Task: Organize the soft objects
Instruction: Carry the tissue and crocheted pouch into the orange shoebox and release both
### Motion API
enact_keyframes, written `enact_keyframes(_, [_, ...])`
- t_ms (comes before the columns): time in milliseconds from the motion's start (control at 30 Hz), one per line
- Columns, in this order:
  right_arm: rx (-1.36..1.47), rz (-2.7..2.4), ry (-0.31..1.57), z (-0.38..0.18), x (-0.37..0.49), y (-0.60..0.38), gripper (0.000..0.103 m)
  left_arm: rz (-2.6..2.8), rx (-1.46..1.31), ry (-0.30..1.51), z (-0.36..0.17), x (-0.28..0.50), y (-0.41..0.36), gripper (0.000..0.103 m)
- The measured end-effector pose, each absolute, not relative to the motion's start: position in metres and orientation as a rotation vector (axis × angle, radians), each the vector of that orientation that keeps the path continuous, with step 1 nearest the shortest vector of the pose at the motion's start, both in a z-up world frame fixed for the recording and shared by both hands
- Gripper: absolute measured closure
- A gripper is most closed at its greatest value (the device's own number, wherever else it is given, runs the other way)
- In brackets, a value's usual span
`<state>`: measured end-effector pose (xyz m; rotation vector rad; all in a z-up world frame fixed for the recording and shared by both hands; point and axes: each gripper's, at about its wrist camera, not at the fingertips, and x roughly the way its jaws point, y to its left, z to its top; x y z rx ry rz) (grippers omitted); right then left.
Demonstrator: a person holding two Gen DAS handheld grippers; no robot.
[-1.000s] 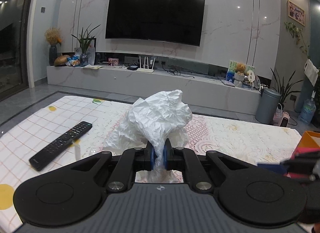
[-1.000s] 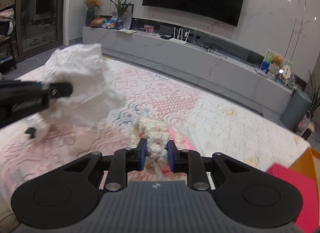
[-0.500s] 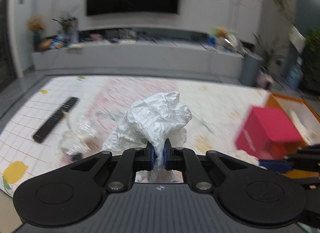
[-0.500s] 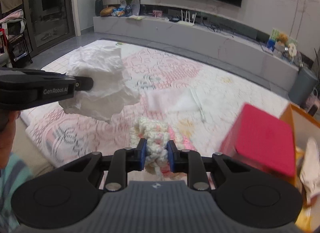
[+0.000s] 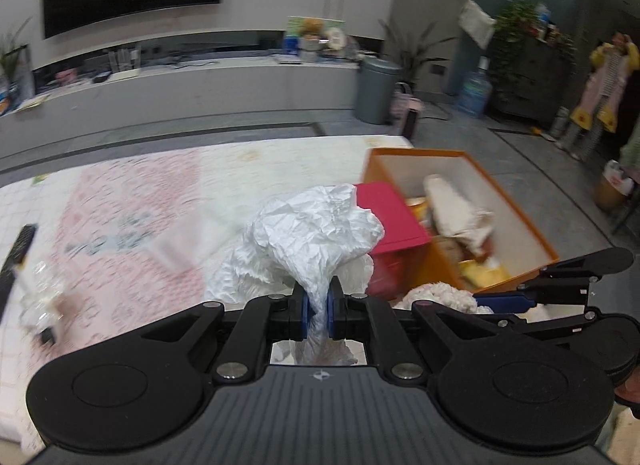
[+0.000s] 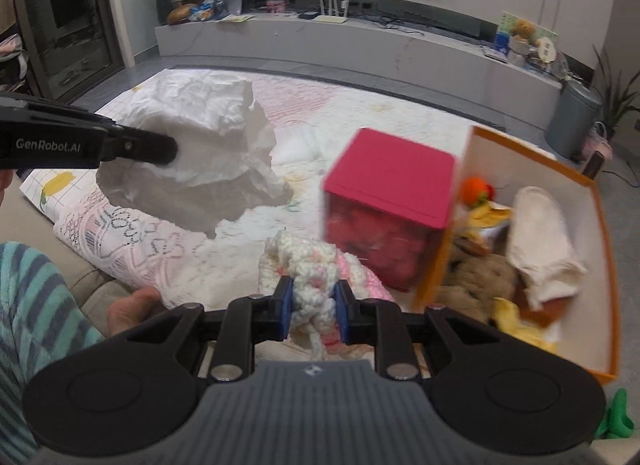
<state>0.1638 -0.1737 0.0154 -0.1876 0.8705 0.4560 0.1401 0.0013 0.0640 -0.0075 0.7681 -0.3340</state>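
Crumpled white paper wad (image 5: pixel 316 229) pinched tight in my left gripper (image 5: pixel 317 315), held above patterned mat (image 5: pixel 132 201). My right gripper (image 6: pixel 313 315) clamps knitted yarn piece (image 6: pixel 304 269), beside pink box (image 6: pixel 390 185) and orange bin (image 6: pixel 600 265).

Crinkly white bag (image 5: pixel 316 225), knit yarn (image 6: pixel 308 265)

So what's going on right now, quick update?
Left gripper shut on crumpled white paper. Right gripper shut on knitted yarn piece. Orange box ahead, pink box beside it.
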Motion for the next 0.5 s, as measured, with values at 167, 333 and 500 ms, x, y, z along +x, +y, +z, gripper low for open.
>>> enact_keyframes(167, [-0.159,0.422,0.848,0.048,0.172,-0.212,0.082,-0.402,0.003,0.741,0.081,0.155,-0.036,0.094])
enact_keyframes(333, [-0.172,0.363,0.797,0.076,0.188,-0.246,0.082,-0.440,-0.006,0.713,0.090,0.182,-0.067,0.094])
enact_keyframes(500, [-0.180,0.309,0.845,0.075,0.223,-0.277,0.082,-0.511,-0.027,0.755,0.080,0.210,-0.101,0.094])
